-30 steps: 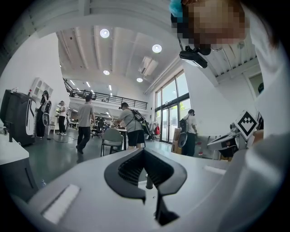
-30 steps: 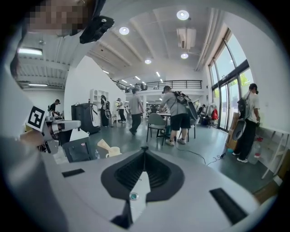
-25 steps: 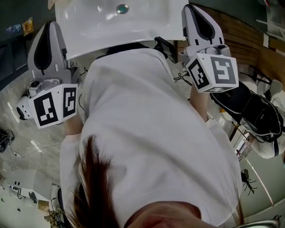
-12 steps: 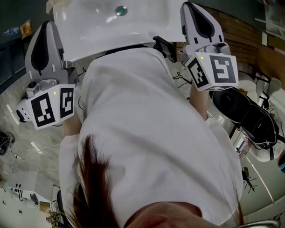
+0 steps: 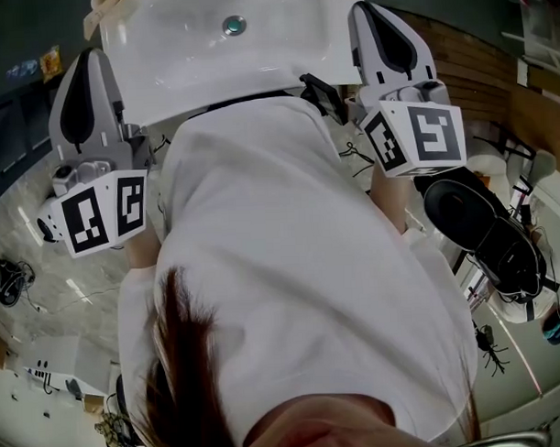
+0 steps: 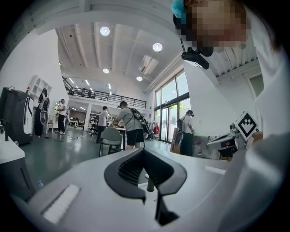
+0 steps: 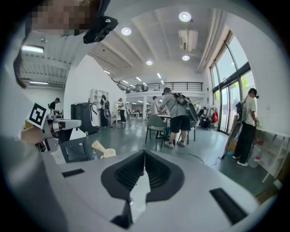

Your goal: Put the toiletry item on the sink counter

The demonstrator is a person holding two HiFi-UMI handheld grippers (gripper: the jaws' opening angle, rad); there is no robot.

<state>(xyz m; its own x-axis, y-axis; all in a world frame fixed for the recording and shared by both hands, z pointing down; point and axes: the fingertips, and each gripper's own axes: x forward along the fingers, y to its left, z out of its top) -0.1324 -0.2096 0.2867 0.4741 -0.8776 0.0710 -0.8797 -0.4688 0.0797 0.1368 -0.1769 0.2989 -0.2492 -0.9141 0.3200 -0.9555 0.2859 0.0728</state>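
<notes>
No readable words, brands or numbers anywhere (only square black-and-white codes on the centre-left cube (image 5: 105, 213) and the upper-right cube (image 5: 416, 137)).

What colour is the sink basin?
White; the sink basin shows best in the head view.

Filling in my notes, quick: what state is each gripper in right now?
Left gripper: jaws closed, nothing held.
Right gripper: jaws closed, nothing held.
</notes>
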